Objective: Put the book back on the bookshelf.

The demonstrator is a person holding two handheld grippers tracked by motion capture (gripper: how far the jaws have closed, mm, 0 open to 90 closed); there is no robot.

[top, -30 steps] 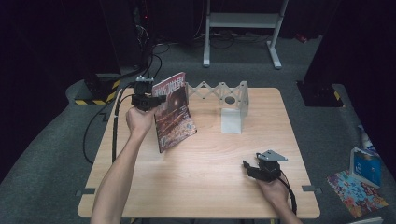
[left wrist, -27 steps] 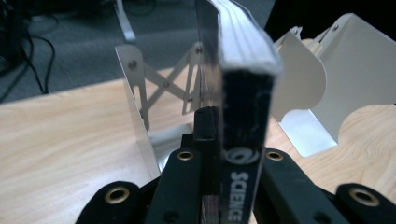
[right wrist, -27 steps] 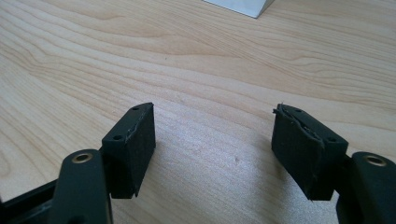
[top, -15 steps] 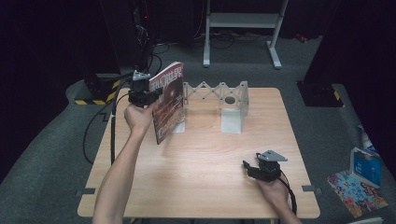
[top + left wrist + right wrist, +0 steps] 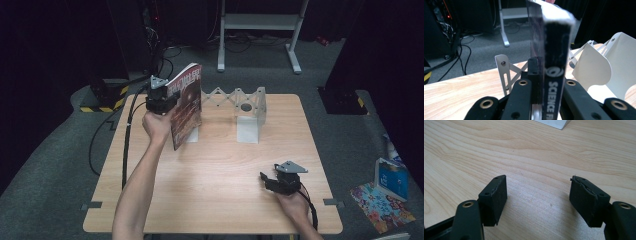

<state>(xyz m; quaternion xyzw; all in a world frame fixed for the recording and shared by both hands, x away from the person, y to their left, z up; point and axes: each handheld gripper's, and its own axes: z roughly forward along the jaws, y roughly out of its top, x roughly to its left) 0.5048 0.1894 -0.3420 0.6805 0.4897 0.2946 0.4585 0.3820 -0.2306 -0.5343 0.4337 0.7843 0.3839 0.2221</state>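
Book point(image 5: 186, 106), clamped upright by its spine between the left gripper point(image 5: 541, 100) fingers just above the white expanding rack point(image 5: 239, 102), should descend squarely into a slot, while the right gripper point(image 5: 539, 200) rests released.

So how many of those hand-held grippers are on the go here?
2. The left gripper is raised at the table's far left, jaws clamped on a book. The right gripper rests near the front right, jaws open.

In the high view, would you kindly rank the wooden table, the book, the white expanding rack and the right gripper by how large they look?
1. wooden table
2. book and white expanding rack: close in apparent size, and the raised book sits nearer the camera, so I would not rank them.
3. right gripper
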